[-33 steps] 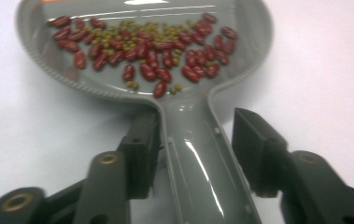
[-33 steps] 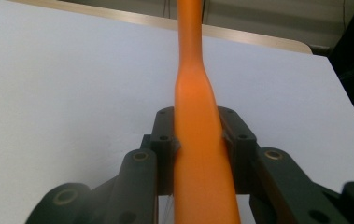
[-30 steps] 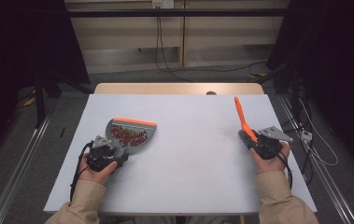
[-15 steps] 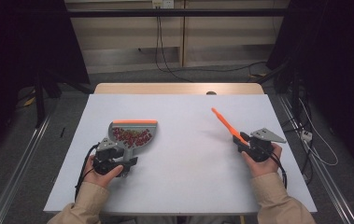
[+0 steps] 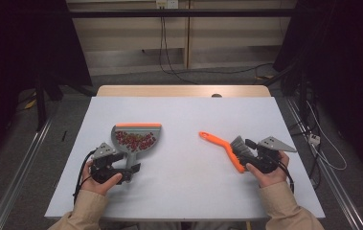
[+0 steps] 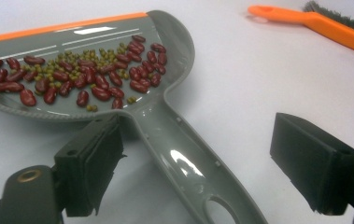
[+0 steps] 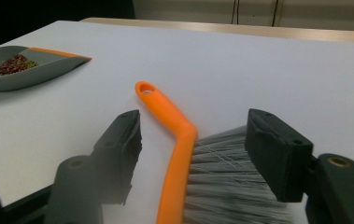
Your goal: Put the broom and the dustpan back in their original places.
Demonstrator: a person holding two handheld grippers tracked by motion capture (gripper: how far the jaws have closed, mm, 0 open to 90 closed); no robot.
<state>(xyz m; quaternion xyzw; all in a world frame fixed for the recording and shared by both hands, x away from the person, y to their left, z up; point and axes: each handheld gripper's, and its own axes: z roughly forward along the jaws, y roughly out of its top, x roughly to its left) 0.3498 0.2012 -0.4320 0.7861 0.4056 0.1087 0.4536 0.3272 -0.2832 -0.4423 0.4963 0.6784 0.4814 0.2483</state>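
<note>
High view: dustpan (image 5: 136,139) is laid flat left of centre, loaded with red and green beans (image 5: 134,140), handle toward the left gripper (image 5: 130,170). Its jaws have just been opening; in the left gripper view the handle lies between the pads, untouched, so it is released. Brush (image 5: 227,149) is laid at right of centre, bristles toward the right gripper (image 5: 246,154), whose jaws have also just been opening and are spread either side, not pressing. Both tools appear set down because sweeping is judged done.
</note>
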